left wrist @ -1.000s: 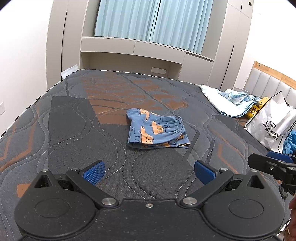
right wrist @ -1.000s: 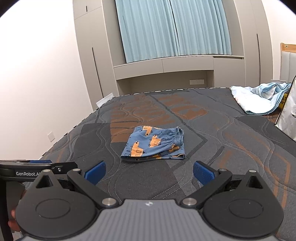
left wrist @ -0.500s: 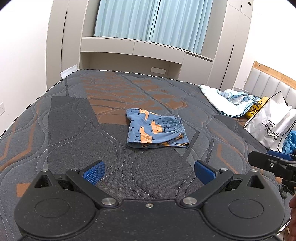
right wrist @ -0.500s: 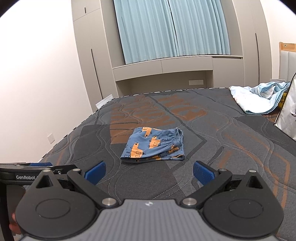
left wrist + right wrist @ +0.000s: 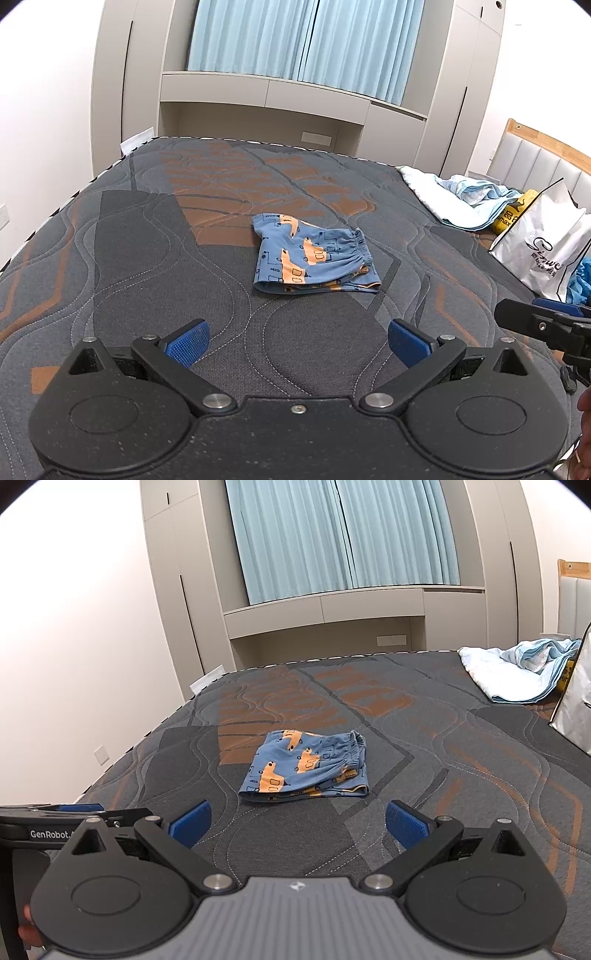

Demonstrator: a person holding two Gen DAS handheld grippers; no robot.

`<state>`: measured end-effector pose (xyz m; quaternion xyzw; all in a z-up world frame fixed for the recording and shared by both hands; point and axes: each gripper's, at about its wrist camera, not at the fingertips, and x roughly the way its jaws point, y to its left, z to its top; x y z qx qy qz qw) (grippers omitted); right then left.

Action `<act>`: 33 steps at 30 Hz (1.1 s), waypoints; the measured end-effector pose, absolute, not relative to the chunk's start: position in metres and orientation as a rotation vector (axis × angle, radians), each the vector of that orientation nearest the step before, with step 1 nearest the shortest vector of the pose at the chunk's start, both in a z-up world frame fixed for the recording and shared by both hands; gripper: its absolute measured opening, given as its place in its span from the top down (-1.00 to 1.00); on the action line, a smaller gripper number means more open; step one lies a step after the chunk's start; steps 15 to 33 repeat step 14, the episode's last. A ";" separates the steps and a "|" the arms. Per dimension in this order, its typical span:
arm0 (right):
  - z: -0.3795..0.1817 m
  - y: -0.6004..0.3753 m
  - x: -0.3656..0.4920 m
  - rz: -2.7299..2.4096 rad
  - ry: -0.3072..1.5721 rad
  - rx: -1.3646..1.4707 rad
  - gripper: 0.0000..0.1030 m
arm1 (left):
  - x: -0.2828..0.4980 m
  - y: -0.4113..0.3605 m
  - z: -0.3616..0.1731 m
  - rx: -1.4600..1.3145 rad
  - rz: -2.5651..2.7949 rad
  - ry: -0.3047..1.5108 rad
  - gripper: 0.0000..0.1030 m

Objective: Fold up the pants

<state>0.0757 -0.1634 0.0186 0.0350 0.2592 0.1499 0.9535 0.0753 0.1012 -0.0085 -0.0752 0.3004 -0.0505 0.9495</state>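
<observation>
Both claws, left claw (image 5: 298,343) and right claw (image 5: 297,825), gape wide, empty, short of pants (image 5: 312,254).

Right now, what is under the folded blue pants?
The small blue pants with orange vehicle print lie folded on the grey and orange quilted mattress. Only their own lower layers peek out at the near edge; anything beneath them is covered.

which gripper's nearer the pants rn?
About equal; I cannot tell a clear winner. Left gripper and right gripper both sit open, short of the folded pants, side by side, touching nothing.
</observation>
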 end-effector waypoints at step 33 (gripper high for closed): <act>0.006 -0.164 0.082 0.304 0.552 0.073 -0.99 | 0.078 0.105 -0.021 -0.158 -0.090 0.554 -0.99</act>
